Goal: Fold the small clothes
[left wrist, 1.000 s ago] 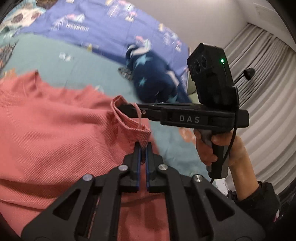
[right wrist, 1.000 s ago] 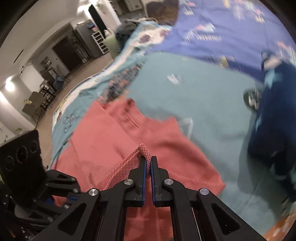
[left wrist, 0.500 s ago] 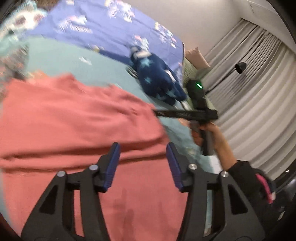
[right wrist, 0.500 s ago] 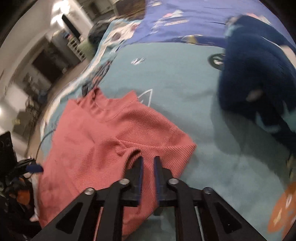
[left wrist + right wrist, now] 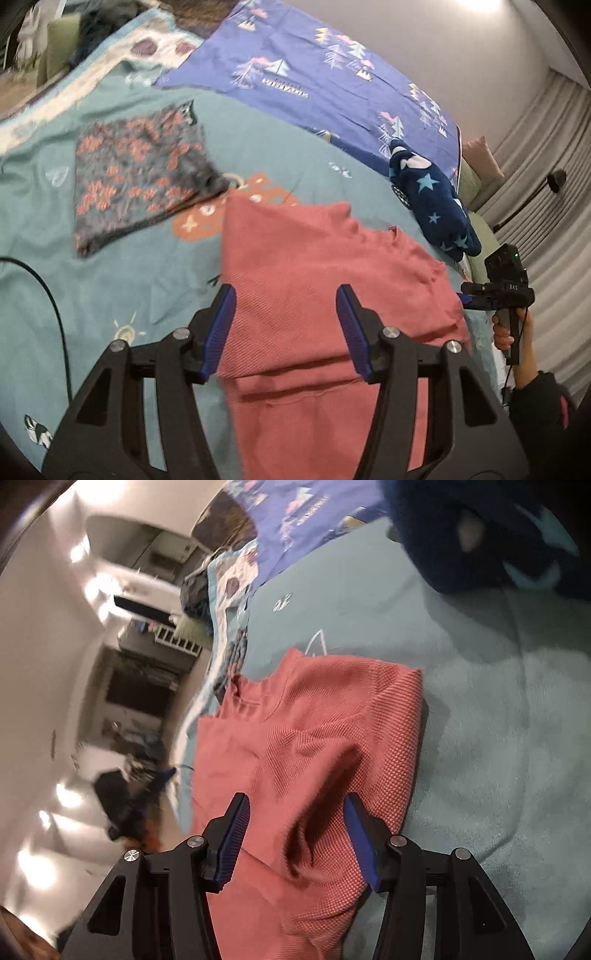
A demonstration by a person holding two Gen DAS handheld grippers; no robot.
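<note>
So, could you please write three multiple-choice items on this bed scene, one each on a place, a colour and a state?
1. Where does the grey floral-print folded cloth lie in the left wrist view?
A. left of the coral waffle-knit shirt
B. on top of it
C. beneath it

2. What colour is the star-patterned fleece garment?
A. yellow
B. navy
C. white

3. How does the left claw stand?
A. shut on the shirt
B. shut on nothing
C. open, gripping nothing

Answers: 1 A, teal bedspread shows between them; 2 B, dark blue with pale stars; 3 C, blue pads apart above the shirt.
</note>
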